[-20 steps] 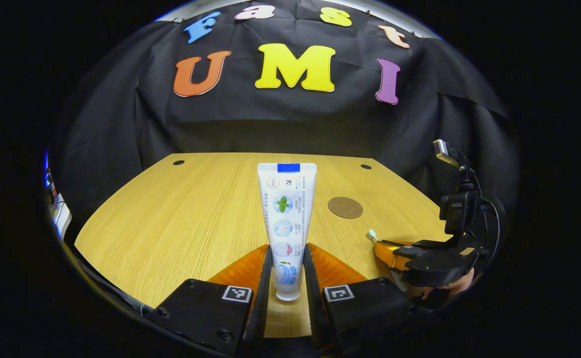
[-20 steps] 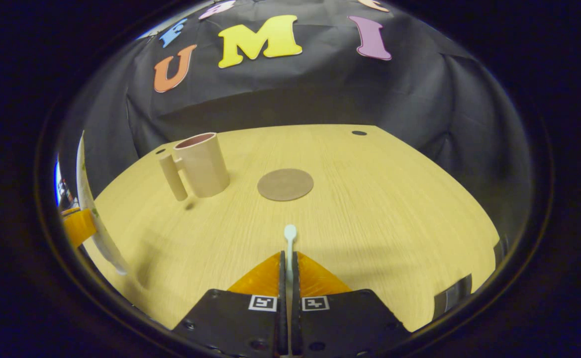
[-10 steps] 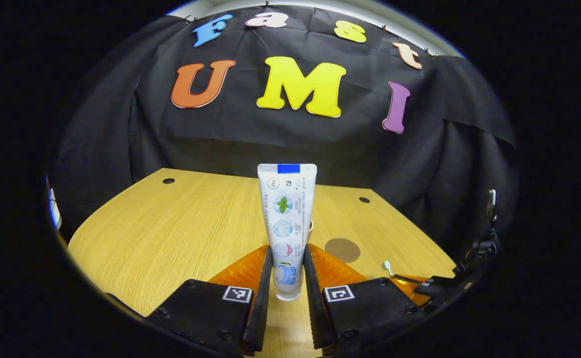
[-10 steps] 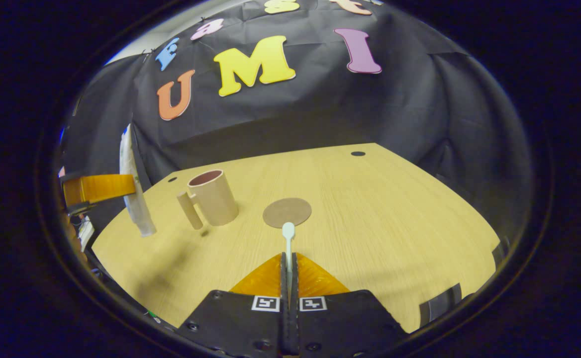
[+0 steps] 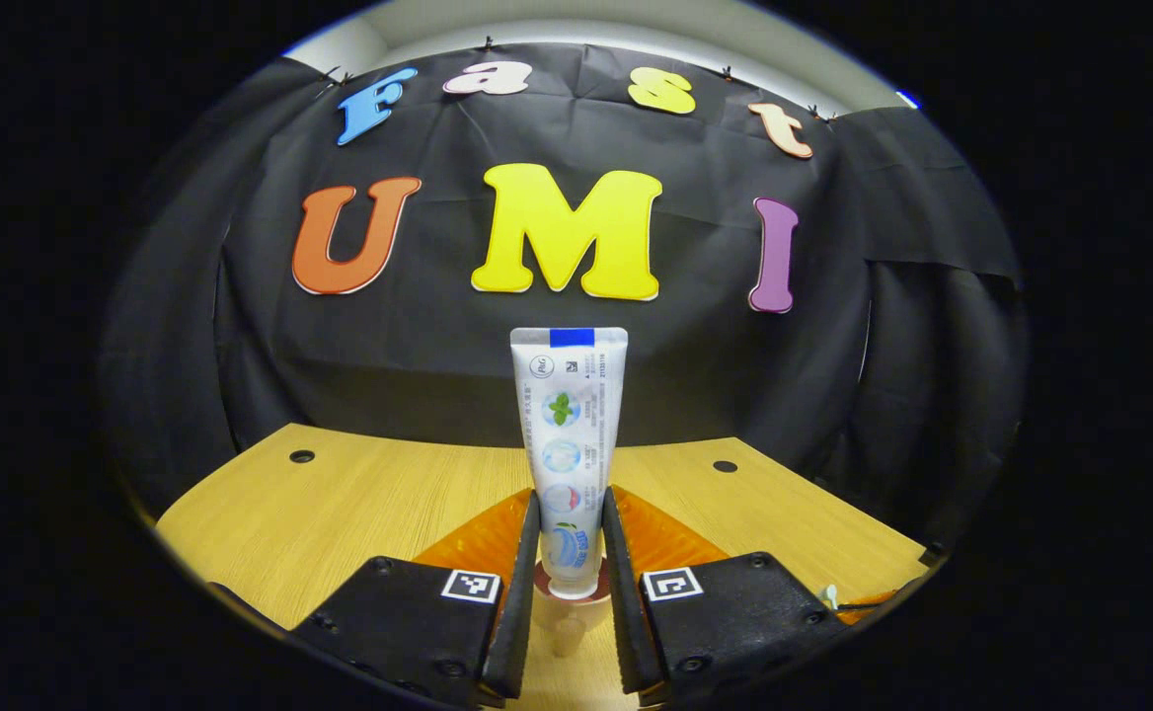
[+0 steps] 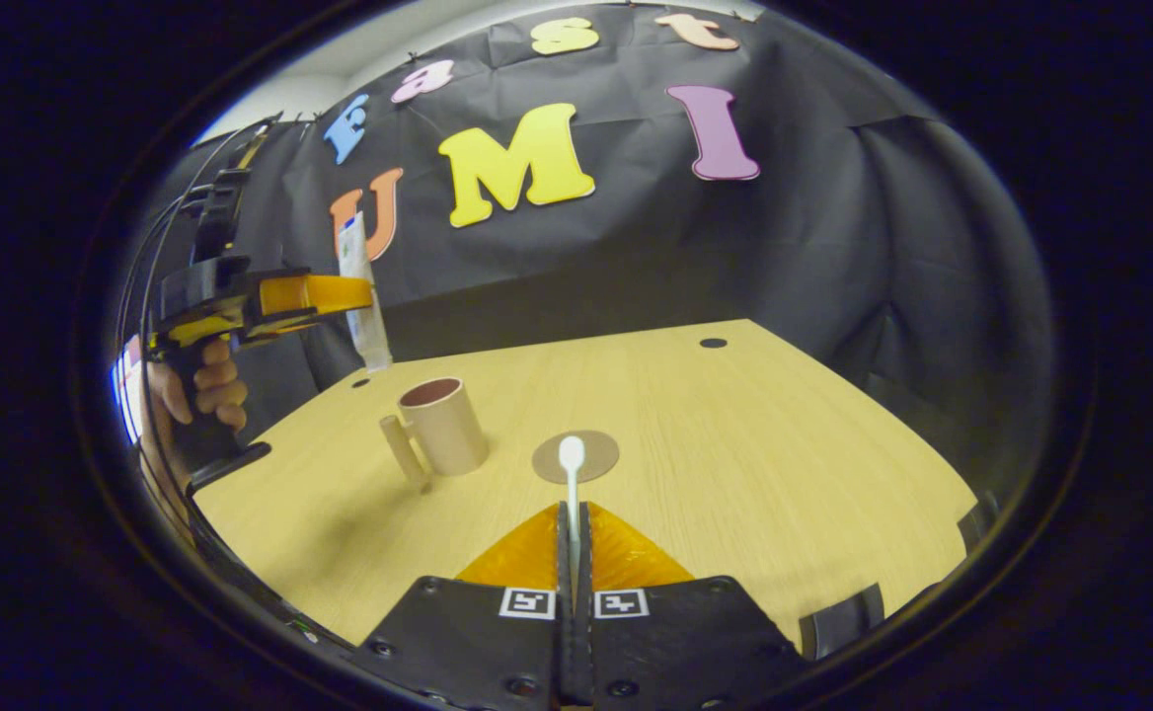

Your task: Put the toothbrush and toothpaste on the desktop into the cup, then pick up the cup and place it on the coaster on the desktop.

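Both tongs loaded, toothpaste held high over the cup.

The left tongs [image 5: 571,538] are clamped on the upright toothpaste [image 5: 567,434], cap end down, above and just behind the cup [image 6: 441,425] with air between them. The cup stands on the surface [image 6: 734,444], handle toward the camera in the right gripper view. The right tongs [image 6: 573,538] are pinched tight on the toothbrush [image 6: 572,474], whose head points toward the coaster [image 6: 591,456], just right of the cup. A hand [image 6: 203,385] grips the left tongs' handle, left of the cup.

White toothpaste [image 5: 567,444] with blue band; beige cup [image 6: 443,425]; brown coaster [image 6: 596,456]; white toothbrush [image 6: 572,474]
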Demonstrator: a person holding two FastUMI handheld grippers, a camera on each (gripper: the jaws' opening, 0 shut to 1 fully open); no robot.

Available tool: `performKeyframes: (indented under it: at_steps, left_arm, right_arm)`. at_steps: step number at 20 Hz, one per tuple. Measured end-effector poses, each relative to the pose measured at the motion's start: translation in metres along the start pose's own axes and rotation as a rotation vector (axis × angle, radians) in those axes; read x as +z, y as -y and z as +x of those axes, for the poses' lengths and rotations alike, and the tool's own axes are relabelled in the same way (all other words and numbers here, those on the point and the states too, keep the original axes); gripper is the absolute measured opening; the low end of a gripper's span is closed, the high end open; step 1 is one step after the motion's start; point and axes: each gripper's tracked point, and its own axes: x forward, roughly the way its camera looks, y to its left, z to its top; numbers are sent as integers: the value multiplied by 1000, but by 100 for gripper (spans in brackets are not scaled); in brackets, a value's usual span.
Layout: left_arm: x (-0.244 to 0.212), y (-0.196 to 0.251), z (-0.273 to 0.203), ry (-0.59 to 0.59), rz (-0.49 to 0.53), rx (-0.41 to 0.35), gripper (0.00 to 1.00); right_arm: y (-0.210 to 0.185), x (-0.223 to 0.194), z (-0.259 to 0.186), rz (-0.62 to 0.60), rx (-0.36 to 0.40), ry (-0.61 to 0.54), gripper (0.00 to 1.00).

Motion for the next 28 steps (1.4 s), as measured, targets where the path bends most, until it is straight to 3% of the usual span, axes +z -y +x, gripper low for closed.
performKeyframes:
  at_steps: [6,10,12,13,14,17,19,20,23,28]
  left_arm:
    - [-34,-2,37,-64,-101,-1,39]
    - [-39,-13,42,-63,-110,42,39]
    - [-39,-7,43,-66,-108,28,40]
    - [-39,-6,44,-71,-102,26,36]
    - [-41,-7,43,-73,-95,26,43]
    - [-37,-7,41,-54,-73,32,50]
    - [-42,-7,36,-59,-69,29,64]
    - [-43,-10,32,-56,-69,41,76]
    - [-37,-29,14,-18,-63,92,99]
    - [-36,-61,-32,14,-73,152,98]
  right_arm:
    - [4,10,-14,-25,-10,46,0]
    - [7,9,-15,-32,-24,49,0]
    - [6,7,-15,-30,-19,45,0]
    - [5,7,-15,-32,-17,47,0]
    - [4,7,-15,-34,-15,48,0]
    - [5,9,-15,-49,-21,56,0]
    - [4,9,-15,-61,-17,60,0]
    - [3,11,-14,-68,-15,64,0]
    - [-7,27,-7,-103,3,99,0]
    - [-64,78,19,-182,118,216,0]
